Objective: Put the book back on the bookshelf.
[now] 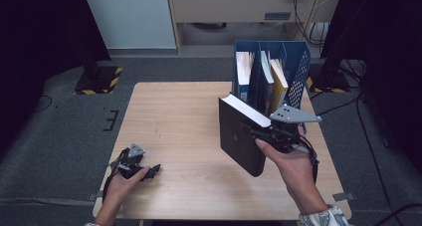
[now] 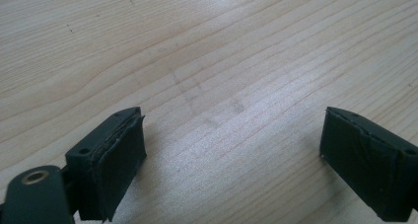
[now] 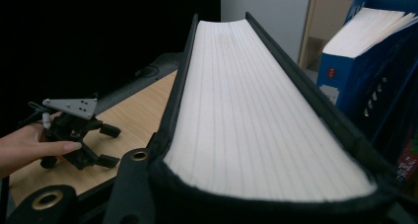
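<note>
Grey carpet and dark stands surround a pale wooden tabletop [image 1: 189,126], which we view from above the person's side. We begin with the right hand-held gripper [image 1: 259,134], held above the tabletop at about four o'clock from its centre; its grey three-cornered plate [image 1: 293,116] faces up, and the person's right hand [image 1: 291,164] grips it from below. Its jaws are clamped across a thick black-covered book [image 1: 241,136], one jaw on each cover, so the opening equals the thickness of the book. We see the book tilted, white page block uppermost, lifted clear of the tabletop. In the right gripper view the page block [image 3: 256,115] runs away from the camera between the two dark covers.

At about one o'clock from that gripper stands a blue file rack [image 1: 298,66] on the far right part of the tabletop, its compartments holding several upright books; the nearest is a blue-spined volume [image 1: 243,76], seen in the right gripper view as a blue book [image 3: 345,81] just beside the held one.

We turn to the left hand-held gripper [image 1: 152,170], at about seven o'clock on the tabletop and well apart from the book. The person's left hand [image 1: 122,181] holds it low over the wood. In the left gripper view its black padded jaws stand wide apart, with bare wood grain [image 2: 222,95] between them and nothing held.
</note>
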Demonstrator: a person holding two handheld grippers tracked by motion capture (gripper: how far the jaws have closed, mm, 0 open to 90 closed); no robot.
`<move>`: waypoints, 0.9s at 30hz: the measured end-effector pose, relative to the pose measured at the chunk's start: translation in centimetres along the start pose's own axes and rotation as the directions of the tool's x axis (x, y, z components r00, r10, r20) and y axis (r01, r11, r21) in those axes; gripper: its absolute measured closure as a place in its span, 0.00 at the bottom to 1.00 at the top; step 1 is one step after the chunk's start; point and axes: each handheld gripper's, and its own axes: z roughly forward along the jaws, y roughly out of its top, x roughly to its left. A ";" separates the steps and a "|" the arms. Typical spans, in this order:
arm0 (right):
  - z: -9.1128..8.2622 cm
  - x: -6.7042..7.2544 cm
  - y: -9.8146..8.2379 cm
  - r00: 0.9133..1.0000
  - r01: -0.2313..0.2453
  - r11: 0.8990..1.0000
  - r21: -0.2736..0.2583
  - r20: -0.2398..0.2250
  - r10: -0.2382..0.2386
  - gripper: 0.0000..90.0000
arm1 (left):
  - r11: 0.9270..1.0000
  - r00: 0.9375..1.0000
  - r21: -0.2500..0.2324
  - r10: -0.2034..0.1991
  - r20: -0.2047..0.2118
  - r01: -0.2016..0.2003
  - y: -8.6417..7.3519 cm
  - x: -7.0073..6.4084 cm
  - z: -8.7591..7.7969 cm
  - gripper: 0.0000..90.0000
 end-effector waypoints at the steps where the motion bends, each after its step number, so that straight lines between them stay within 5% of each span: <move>1: -0.1 -0.1 0.0 1.000 -0.004 1.000 -0.002 0.005 0.004 0.60 | 1.000 1.000 -0.003 0.001 0.001 -0.001 0.0 0.0 0.0 0.09; 27: -5.0 -3.2 0.3 0.992 -0.047 0.998 -0.039 0.112 0.051 0.60 | 0.999 1.000 -0.028 0.018 -0.002 -0.018 -0.5 -0.2 0.2 0.04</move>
